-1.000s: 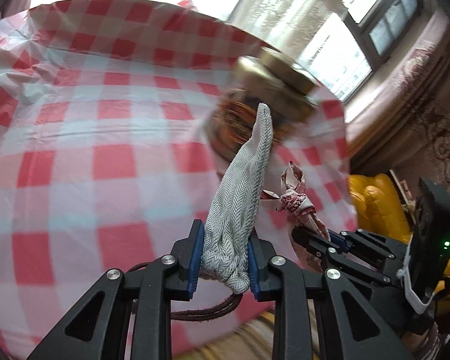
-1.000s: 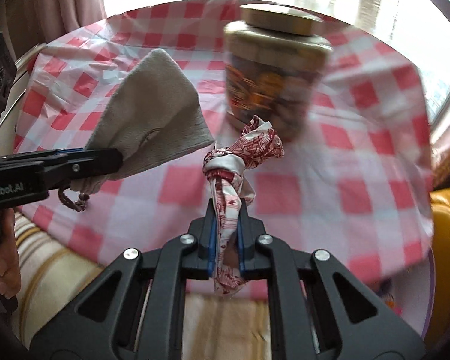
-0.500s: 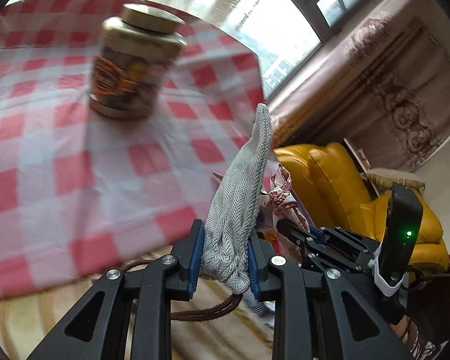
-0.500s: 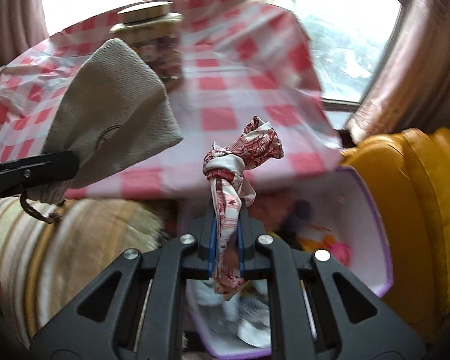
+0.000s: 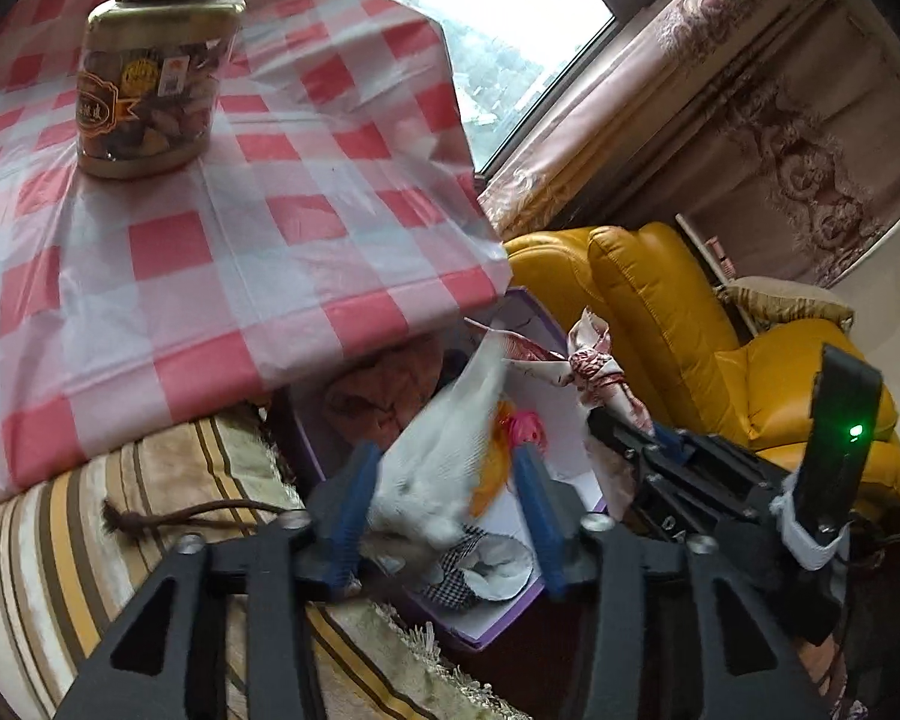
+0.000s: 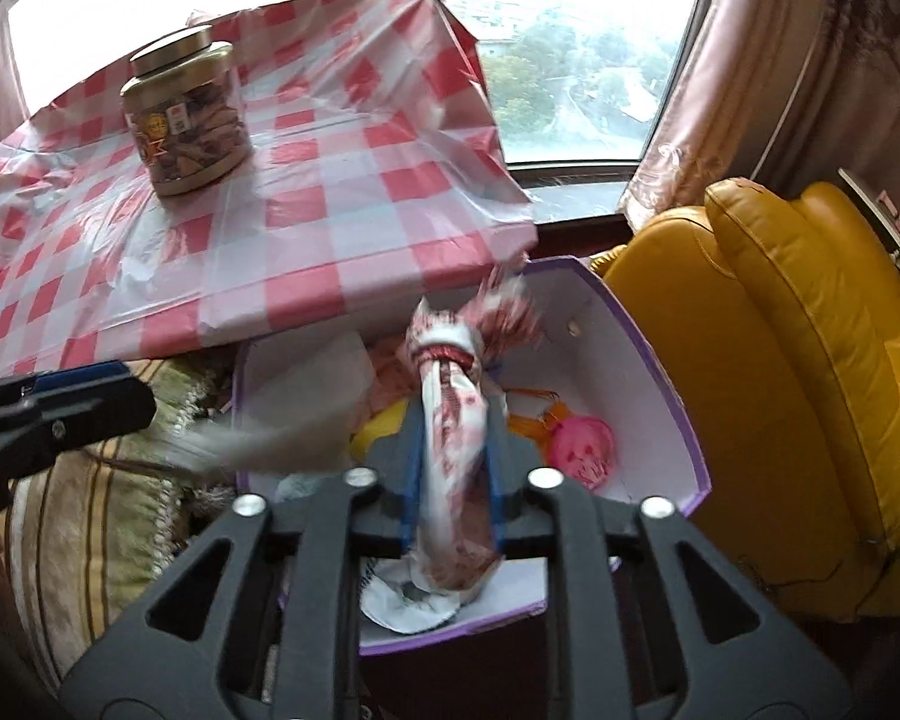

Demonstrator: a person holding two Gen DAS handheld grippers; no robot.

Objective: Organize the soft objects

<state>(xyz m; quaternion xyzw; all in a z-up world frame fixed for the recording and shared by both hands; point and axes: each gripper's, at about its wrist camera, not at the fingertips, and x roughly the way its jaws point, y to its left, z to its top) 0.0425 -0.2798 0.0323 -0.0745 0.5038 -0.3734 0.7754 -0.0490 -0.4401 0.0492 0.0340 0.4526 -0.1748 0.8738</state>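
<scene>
- Grey-white woven pouch (image 5: 444, 450), motion-blurred, sits between the blue pads of the left gripper (image 5: 444, 495), whose jaws are spread wide; the cloth touches the left pad, with a clear gap at the right one, so no firm grip shows
- Its brown drawstring (image 5: 168, 513) trails over the striped cushion (image 5: 60, 546)
- Directly beneath lies the purple-rimmed white box (image 6: 660, 372), already holding a pink toy (image 6: 582, 441) and other fabrics
- Right gripper (image 6: 450, 480) is partly parted, the red-patterned knotted scarf (image 6: 456, 408) standing between its pads above the same box
- Checked tabletop (image 5: 180, 240) with a gold-lidded jar (image 5: 150, 66) is behind
</scene>
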